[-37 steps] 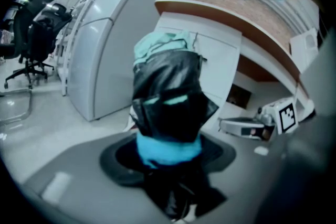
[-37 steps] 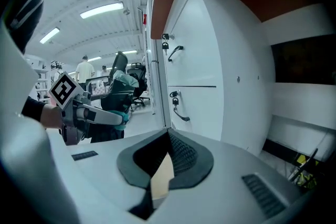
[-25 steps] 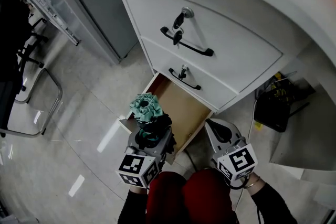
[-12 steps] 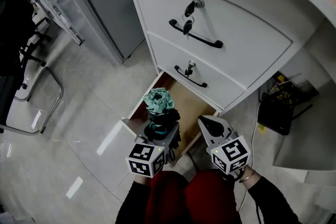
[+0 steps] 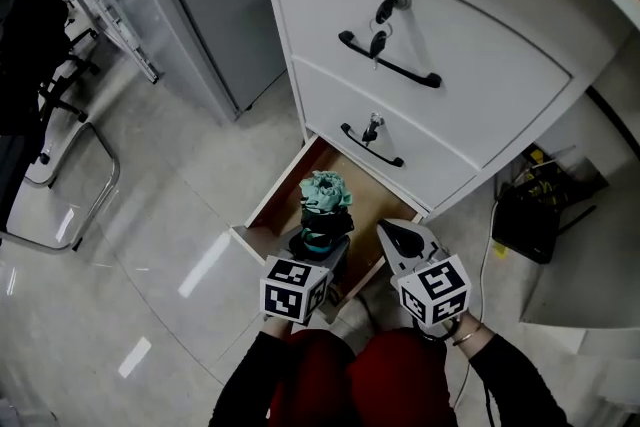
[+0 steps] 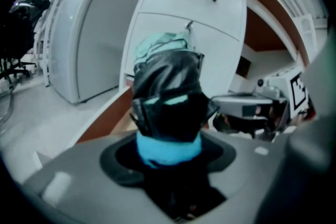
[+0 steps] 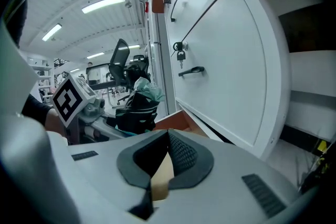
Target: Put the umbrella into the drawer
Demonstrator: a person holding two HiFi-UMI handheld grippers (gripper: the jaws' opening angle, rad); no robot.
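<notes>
The folded umbrella point(image 5: 325, 203), black with a pale green tip and a blue band, stands out of my left gripper point(image 5: 322, 240), which is shut on its lower end. It hangs over the open bottom drawer point(image 5: 365, 210), whose wooden floor shows behind it. In the left gripper view the umbrella point(image 6: 168, 94) fills the middle, clamped between the jaws of the left gripper point(image 6: 169, 149). My right gripper point(image 5: 398, 237) is just right of it at the drawer's front edge, jaws together and empty. The right gripper view shows the right gripper point(image 7: 167, 136), with the umbrella point(image 7: 137, 102) to its left.
Two closed white drawers with black handles and keys point(image 5: 388, 67) point(image 5: 370, 143) sit above the open one. A grey cabinet point(image 5: 200, 15) stands to the left, a chair frame point(image 5: 60, 165) further left. A black box with cables point(image 5: 525, 215) lies to the right. My red-clad knees point(image 5: 350, 375) are below.
Both grippers have sunk toward the drawer. The umbrella has shifted from the drawer's front left corner to over its inside. The right gripper stays beside it.
</notes>
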